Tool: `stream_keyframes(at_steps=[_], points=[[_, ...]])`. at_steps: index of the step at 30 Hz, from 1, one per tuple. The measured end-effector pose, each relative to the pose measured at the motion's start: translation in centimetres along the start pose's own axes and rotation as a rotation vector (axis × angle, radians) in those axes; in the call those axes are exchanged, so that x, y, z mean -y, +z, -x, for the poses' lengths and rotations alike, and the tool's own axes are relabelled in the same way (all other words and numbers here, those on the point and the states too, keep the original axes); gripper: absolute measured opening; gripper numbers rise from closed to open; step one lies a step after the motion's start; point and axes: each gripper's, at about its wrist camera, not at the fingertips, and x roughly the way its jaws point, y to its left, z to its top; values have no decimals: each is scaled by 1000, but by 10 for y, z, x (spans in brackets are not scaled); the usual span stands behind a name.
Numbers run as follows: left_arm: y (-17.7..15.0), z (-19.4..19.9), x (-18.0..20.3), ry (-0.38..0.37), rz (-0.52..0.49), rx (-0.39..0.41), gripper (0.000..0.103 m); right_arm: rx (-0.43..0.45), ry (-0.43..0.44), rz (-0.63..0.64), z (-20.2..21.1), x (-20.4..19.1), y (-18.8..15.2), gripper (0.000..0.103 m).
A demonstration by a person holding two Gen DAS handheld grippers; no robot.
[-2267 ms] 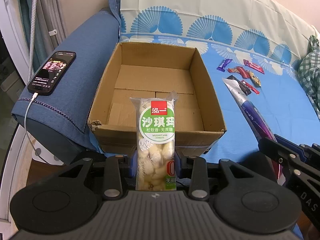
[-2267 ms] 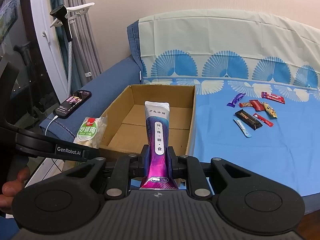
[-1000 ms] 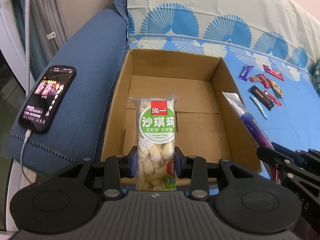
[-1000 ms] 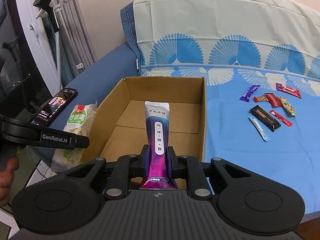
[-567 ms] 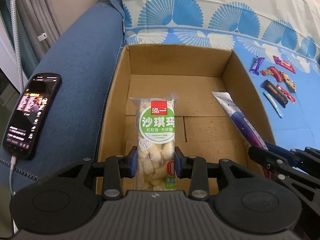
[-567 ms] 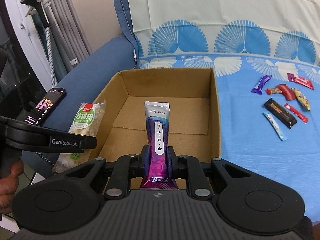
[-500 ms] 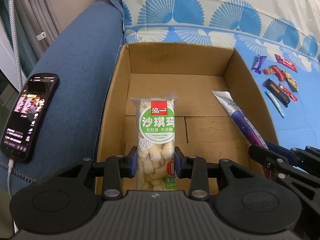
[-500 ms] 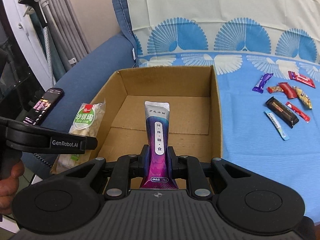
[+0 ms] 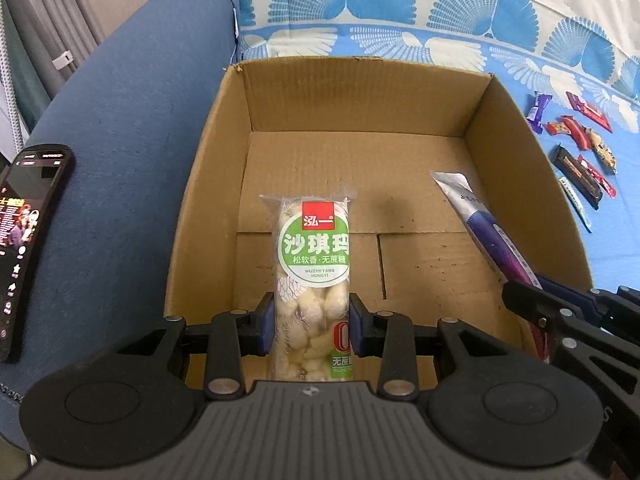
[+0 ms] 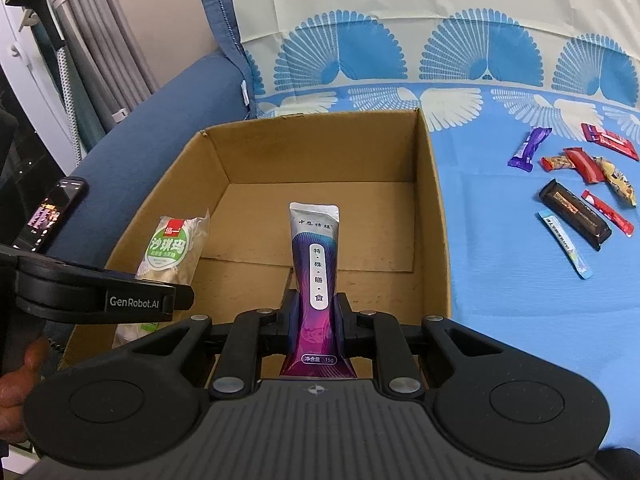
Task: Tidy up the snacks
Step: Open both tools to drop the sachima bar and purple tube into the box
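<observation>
Clear-film sachima pack with green round label (image 9: 313,276), light, soft and crushable, clamped low at its sides in left claw (image 9: 312,326) over open brown cardboard box (image 9: 362,92); slim purple foil sachet (image 10: 316,280), limp and slick, pinched near its base in right claw (image 10: 316,326).

The left wrist camera sits just behind the left claw (image 9: 312,330) and looks steeply down, close over the cardboard box (image 9: 360,92) ahead of it. The right wrist camera sits behind the right claw (image 10: 316,326) and looks forward at a shallower slant, from the box's near right side. Both views share the box, the phone (image 9: 28,240) to its left and the loose snacks (image 10: 576,192) on the blue cloth to its right, and each catches the other claw at its edge.
</observation>
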Motion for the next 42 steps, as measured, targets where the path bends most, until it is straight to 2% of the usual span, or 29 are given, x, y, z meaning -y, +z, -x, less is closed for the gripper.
stream_keyframes(at_steps=[8,10,11,12,13,15,19,25,32,42], points=[[4,-18,0,15,-4,-10,40,-14,-11,-8,-10,1,2,19],[4,-18,-1,21,-2,10,46,-13,-9,-12,-13,1,4,21],[4,-17,-2,24,-4,26,71,-12,-6,-21,-14,1,5,23],[5,-15,-3,26,-6,41,101,-12,-7,-32,-15,1,7,26],[5,-11,-4,29,-5,66,102,-15,-8,-45,-15,2,8,41],[2,-3,-5,49,-10,106,103,-11,-12,-64,-11,3,10,64],[-12,6,-8,55,-28,70,103,-27,-18,-46,3,0,3,79],[-48,35,-17,56,14,47,103,-57,-24,-15,41,-9,-18,88],[-89,78,-14,42,41,47,103,9,-29,48,101,-31,-37,93],[-133,133,-5,42,52,123,103,119,-38,94,170,-44,-64,100]])
